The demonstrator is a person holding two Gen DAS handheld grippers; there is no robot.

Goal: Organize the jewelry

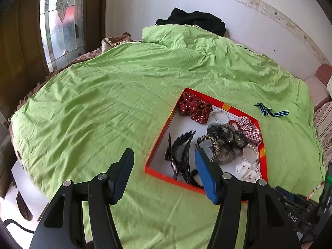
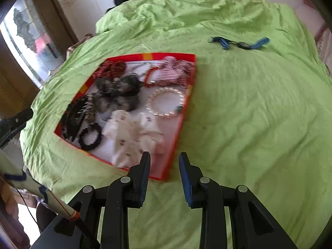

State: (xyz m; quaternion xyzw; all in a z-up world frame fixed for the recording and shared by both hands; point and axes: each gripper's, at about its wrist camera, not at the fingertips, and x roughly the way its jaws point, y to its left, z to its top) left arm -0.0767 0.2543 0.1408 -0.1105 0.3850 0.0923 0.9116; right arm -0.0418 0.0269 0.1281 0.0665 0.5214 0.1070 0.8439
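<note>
A red-rimmed box (image 1: pixel 160 137) with a white floor lies on a green bedsheet (image 1: pixel 93 103). In it are a dark red dotted scrunchie (image 1: pixel 193 106), black claw clips (image 1: pixel 182 151), a sheer grey scrunchie (image 1: pixel 228 137), a pearl bracelet (image 2: pixel 166 101), a red bead bracelet (image 2: pixel 150 76) and a white scrunchie (image 2: pixel 132 137). A watch with a blue striped strap (image 1: pixel 271 112) (image 2: pixel 241 44) lies on the sheet beyond the box. My left gripper (image 1: pixel 164 155) hovers open over the box's near left edge, holding nothing. My right gripper (image 2: pixel 165 155) stands open and empty above the box's near right corner (image 2: pixel 164 176).
A black garment (image 1: pixel 193 20) lies at the far end of the bed against a white tiled wall. A patterned glass window (image 1: pixel 60 20) is at the left. A brown blanket (image 1: pixel 116 41) shows past the sheet's far left edge. A striped stick (image 2: pixel 41 191) crosses the right wrist view's lower left.
</note>
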